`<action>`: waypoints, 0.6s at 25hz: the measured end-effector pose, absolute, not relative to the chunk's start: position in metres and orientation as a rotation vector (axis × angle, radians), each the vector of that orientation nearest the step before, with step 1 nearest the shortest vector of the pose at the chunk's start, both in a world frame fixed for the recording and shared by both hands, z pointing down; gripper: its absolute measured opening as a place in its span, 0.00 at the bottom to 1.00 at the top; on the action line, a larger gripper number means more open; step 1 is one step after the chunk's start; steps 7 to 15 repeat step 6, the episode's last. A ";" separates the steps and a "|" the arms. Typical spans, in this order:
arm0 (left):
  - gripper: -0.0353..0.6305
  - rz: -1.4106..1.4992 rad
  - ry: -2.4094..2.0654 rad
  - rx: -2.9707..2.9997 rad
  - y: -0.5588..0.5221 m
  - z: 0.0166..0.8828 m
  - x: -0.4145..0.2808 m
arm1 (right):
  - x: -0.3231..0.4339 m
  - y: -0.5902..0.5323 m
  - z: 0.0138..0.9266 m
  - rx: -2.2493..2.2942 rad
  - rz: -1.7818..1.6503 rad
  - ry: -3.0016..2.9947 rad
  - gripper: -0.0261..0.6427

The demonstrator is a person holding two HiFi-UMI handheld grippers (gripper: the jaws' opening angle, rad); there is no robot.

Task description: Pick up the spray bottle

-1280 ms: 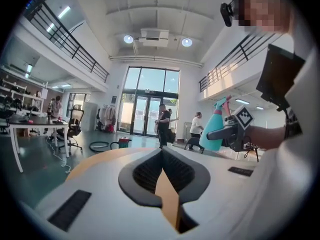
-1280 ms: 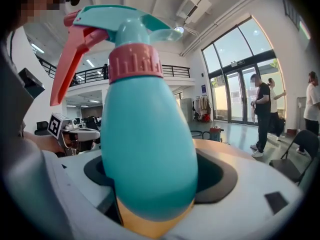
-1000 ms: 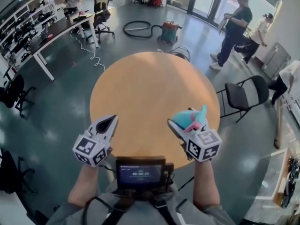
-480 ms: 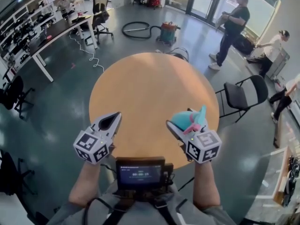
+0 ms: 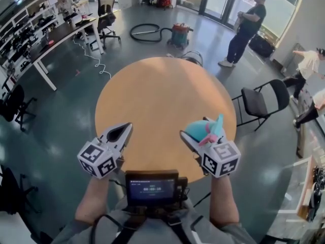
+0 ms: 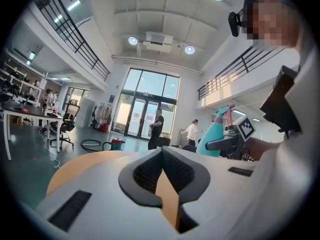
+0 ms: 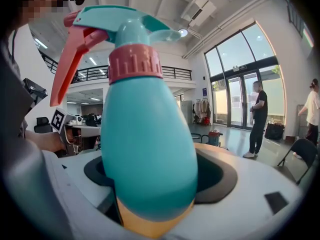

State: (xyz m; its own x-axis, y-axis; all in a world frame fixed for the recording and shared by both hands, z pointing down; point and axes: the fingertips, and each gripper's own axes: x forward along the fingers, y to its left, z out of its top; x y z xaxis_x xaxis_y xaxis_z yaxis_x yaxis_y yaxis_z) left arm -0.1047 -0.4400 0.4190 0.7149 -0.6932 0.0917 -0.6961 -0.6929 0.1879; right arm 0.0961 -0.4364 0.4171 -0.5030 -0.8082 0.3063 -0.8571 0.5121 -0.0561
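A teal spray bottle [image 5: 200, 129] with a pink collar and pink trigger is held upright above the near right part of the round orange table [image 5: 162, 90]. My right gripper [image 5: 195, 133] is shut on its body. In the right gripper view the spray bottle [image 7: 147, 129] fills the middle, its body pinched between the two jaws, its nozzle at the top. My left gripper [image 5: 123, 130] hovers over the table's near left edge, shut with nothing in it. In the left gripper view the left gripper [image 6: 162, 171] shows jaws closed together, and the spray bottle [image 6: 214, 136] appears at the right.
A black folding chair [image 5: 261, 101] stands right of the table. A vacuum with a hose [image 5: 177, 33] lies on the floor behind it. Desks and office chairs [image 5: 104, 14] line the far left. People [image 5: 246, 27] stand at the far right.
My left gripper has drifted slightly up and toward the table. The right gripper keeps still with the bottle. The people at the right have walked on.
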 end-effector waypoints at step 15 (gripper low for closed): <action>0.06 0.048 -1.142 2.749 -0.440 0.417 -0.103 | 0.098 -0.435 0.416 1.409 0.268 -2.505 0.69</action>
